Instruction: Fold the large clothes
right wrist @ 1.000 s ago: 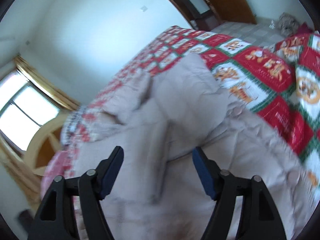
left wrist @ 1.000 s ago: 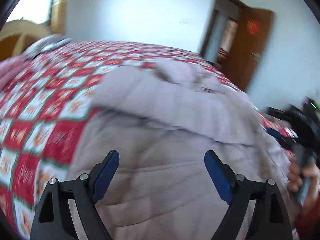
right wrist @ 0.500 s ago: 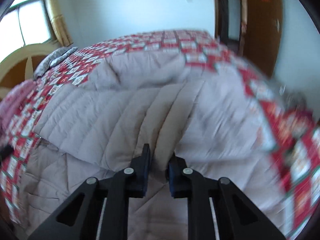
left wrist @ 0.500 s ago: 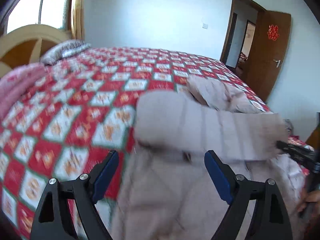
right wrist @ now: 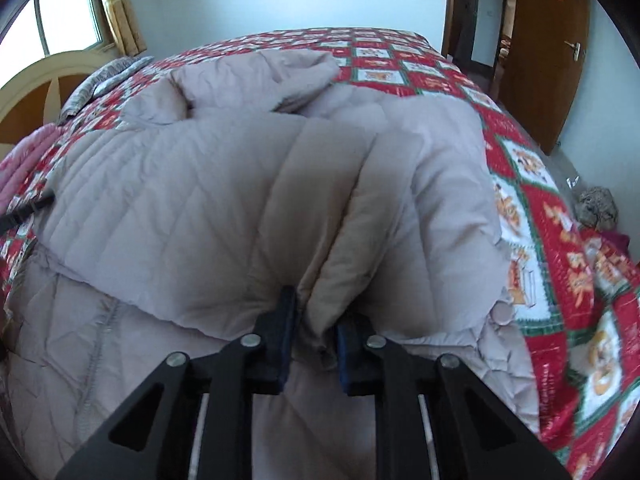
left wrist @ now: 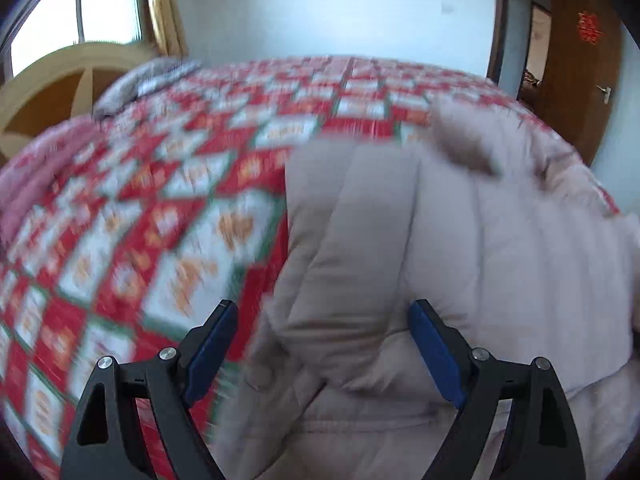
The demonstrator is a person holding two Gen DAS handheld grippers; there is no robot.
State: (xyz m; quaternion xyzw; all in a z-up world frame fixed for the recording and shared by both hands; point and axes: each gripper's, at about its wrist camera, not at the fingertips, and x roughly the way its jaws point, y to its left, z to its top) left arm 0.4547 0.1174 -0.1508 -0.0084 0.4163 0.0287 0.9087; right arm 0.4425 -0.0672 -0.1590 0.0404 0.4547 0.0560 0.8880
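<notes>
A large beige quilted down coat [right wrist: 224,200] lies on a bed with a red, white and green patchwork cover [right wrist: 560,248]. Its sleeve is folded across the body. My right gripper [right wrist: 314,320] is shut on a pinched fold of that sleeve. The hood [right wrist: 280,76] lies at the far end. In the left wrist view the coat [left wrist: 460,248] fills the right half. My left gripper [left wrist: 322,344] is open and empty, just above the coat's left edge. A tip of the left gripper [right wrist: 28,210] shows at the left edge of the right wrist view.
A wooden headboard [left wrist: 60,84] and a grey pillow [left wrist: 144,80] stand at the far left, under a window [right wrist: 60,20]. A pink blanket [left wrist: 28,184] lies beside them. A brown door [right wrist: 540,52] is at the right. A grey bundle [right wrist: 596,206] lies on the floor.
My right gripper closed on the sleeve fold and carried it across the coat. My left gripper stayed open and swung left and back toward the coat's left edge.
</notes>
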